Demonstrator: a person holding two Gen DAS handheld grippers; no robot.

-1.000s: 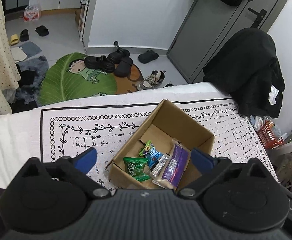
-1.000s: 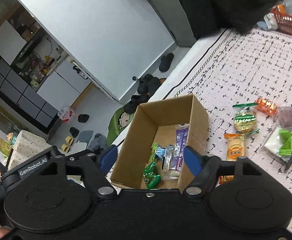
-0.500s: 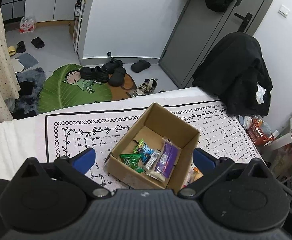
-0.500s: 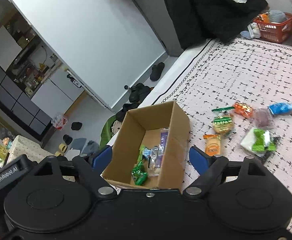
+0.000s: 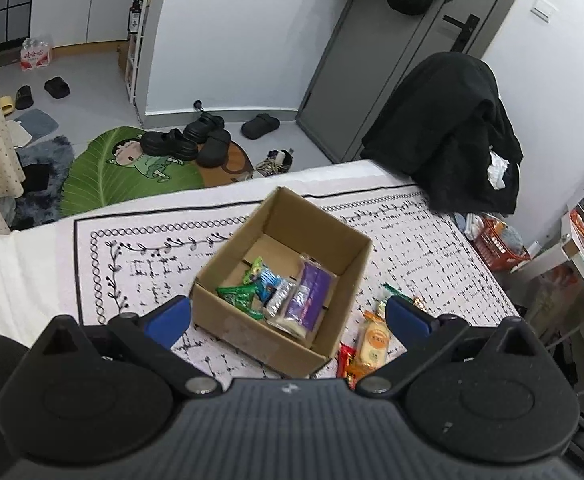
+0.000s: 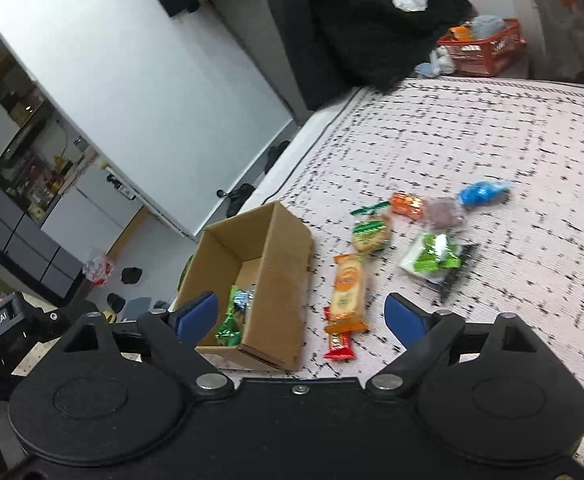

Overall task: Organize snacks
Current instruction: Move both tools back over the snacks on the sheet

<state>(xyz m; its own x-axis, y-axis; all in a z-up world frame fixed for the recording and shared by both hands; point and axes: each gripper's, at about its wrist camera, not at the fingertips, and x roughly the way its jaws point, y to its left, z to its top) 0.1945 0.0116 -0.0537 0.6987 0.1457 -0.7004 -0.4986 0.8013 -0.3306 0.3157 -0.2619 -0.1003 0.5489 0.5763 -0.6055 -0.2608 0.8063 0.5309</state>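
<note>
A: Left gripper [image 5: 287, 318], quick?
B: Blue-tipped fingers spread wide, nothing between them, held above the cardboard box [image 5: 332, 236].
A: Right gripper [image 6: 302, 316]?
B: Same, fingers wide apart and empty, above the gap between the box [image 6: 279, 280] and the loose snacks.
A: Box look?
B: Plain brown, open top, on the patterned white cloth [image 5: 139, 264]. Inside: a purple packet [image 5: 308, 294], a clear-wrapped piece [image 5: 279, 300] against it, a green wrapper [image 5: 237, 295], a blue-green one [image 5: 265, 276].
A: Outside the box?
B: Just beside its wall, an orange biscuit pack [image 6: 348, 288] with a red wrapper [image 6: 340, 346] at its near end. Further out: a round green-labelled pack [image 6: 370, 232], a small orange packet [image 6: 406, 204], a purplish one [image 6: 442, 214], a blue one [image 6: 482, 194], and a green-and-white bag [image 6: 436, 258]. That view is blurred, labels unreadable.
</note>
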